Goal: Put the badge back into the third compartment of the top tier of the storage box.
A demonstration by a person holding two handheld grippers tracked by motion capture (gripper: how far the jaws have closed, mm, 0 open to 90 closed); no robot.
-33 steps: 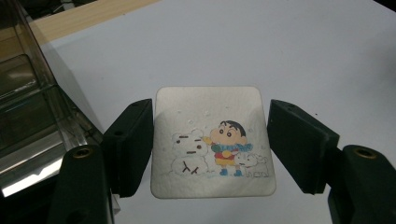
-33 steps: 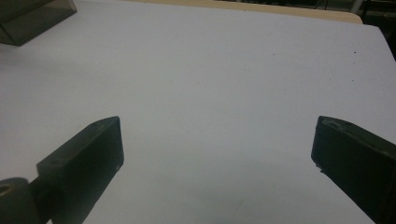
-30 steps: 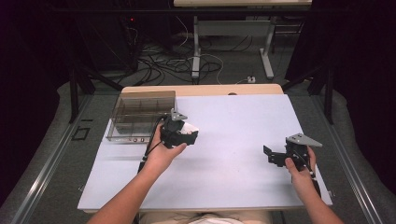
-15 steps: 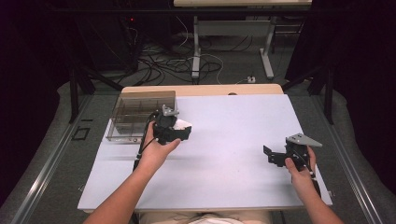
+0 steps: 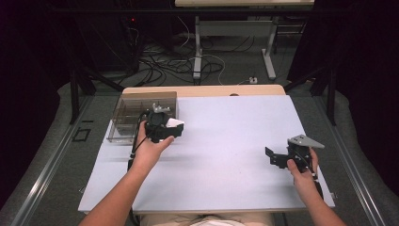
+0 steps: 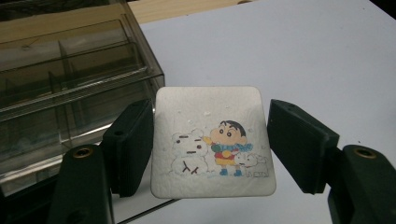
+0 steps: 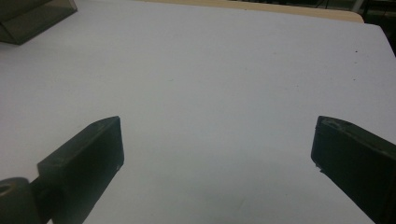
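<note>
A white square card [image 6: 205, 154] with a cartoon of a child, a snowman and a small dog sits flat between the two black jaws of my left gripper [image 6: 209, 116], which is shut on its side edges. From above, the left gripper [image 5: 165, 128] holds the card [image 5: 176, 123] over the white table, just right of a smoky clear plastic box [image 5: 136, 113]. My right gripper [image 5: 275, 157] hovers near the table's right side, with its jaws wide apart. In its own view the right gripper [image 7: 215, 140] has only bare tabletop between the jaws.
The plastic box [image 6: 56, 84] has several compartments and stands at the table's far left corner. The white table [image 5: 226, 136] has a wooden strip along its far edge. Cables and table legs lie on the floor beyond.
My left gripper has carried the card back and to the left, closer to the plastic box. The right gripper has stayed in place.
</note>
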